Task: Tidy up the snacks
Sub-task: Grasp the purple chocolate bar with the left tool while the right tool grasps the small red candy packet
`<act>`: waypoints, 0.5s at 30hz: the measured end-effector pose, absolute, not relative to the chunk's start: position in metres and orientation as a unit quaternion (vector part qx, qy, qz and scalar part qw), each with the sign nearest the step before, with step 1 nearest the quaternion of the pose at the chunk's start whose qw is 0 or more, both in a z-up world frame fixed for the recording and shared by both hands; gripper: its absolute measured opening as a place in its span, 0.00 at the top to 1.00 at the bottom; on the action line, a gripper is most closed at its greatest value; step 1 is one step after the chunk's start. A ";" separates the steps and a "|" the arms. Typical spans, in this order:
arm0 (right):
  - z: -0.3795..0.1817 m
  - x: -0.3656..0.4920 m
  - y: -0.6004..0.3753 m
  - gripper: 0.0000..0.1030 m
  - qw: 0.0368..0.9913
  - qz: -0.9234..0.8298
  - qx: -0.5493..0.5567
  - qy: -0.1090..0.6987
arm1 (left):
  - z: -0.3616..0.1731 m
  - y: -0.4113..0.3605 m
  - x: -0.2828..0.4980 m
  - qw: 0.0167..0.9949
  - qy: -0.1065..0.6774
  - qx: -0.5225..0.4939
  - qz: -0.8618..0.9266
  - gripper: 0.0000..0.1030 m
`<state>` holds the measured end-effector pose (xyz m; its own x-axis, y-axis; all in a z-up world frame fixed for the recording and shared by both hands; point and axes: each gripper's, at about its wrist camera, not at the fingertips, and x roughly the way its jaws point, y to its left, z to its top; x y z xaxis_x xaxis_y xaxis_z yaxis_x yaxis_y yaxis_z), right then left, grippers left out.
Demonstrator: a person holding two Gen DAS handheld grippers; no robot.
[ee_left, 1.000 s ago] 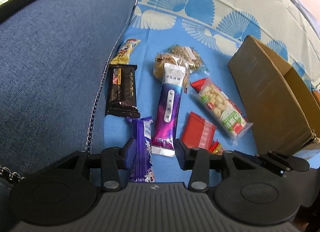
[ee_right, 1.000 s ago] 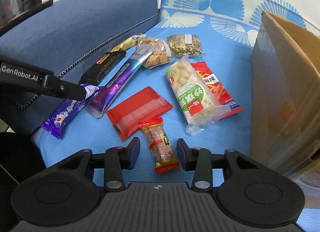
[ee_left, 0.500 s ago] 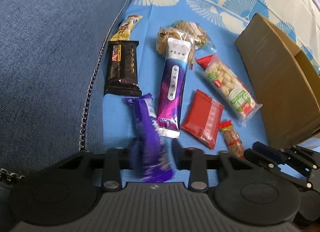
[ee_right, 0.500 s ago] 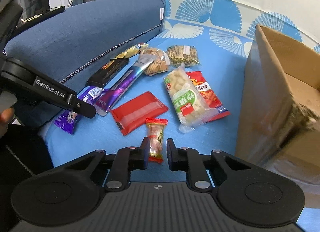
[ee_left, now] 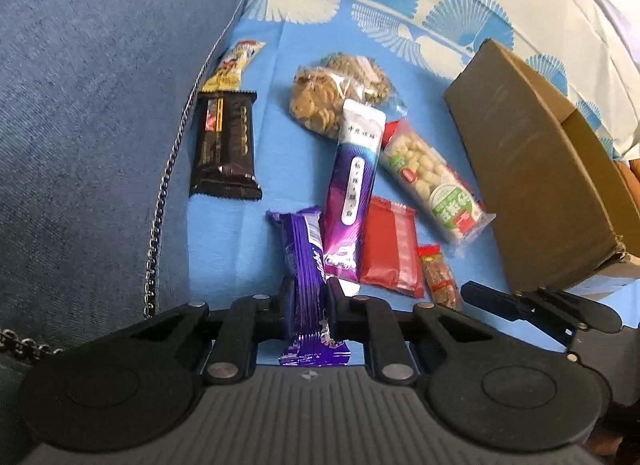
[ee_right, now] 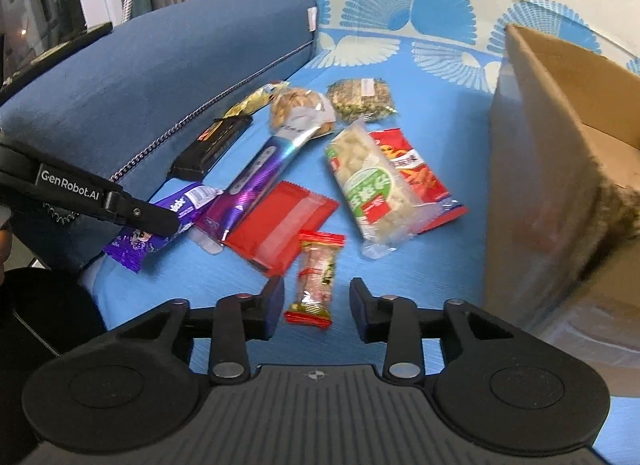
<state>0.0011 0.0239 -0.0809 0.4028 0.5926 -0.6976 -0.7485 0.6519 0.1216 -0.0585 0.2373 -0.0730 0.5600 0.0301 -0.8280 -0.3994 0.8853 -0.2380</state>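
Several snack packets lie on a blue patterned sofa cover. My left gripper (ee_left: 310, 297) is closing its jaws on a purple chocolate bar (ee_left: 304, 265), and both pads press its wrapper; in the right wrist view the same gripper (ee_right: 160, 221) pins this bar (ee_right: 136, 243) at the cover's near-left edge. My right gripper (ee_right: 316, 293) is opening its jaws. A small red-ended snack packet (ee_right: 316, 277) lies loose between its fingers, touched by neither pad. An open cardboard box (ee_right: 552, 169) stands to the right.
Beyond the grippers lie a black bar (ee_left: 224, 153), a long purple-and-white stick pack (ee_left: 352, 185), a red packet (ee_left: 388, 249), a clear green-labelled pack (ee_left: 432, 181), a cookie bag (ee_left: 316, 105) and a yellow packet (ee_left: 236, 65). A blue sofa arm (ee_right: 160, 77) borders the left.
My left gripper has narrowed onto the purple bar, which now stands on edge between its pads. My right gripper closed around the small packet, then spread apart again, leaving it on the cover.
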 end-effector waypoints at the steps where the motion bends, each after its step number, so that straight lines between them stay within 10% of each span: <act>1: -0.082 0.001 0.027 0.59 0.828 0.406 -0.109 0.371 | -0.075 0.238 -0.057 0.856 0.457 -0.205 0.126 0.83; 15: -0.084 -0.004 0.033 0.73 0.832 0.400 -0.148 0.354 | -0.085 0.229 -0.046 0.847 0.487 -0.161 0.137 0.79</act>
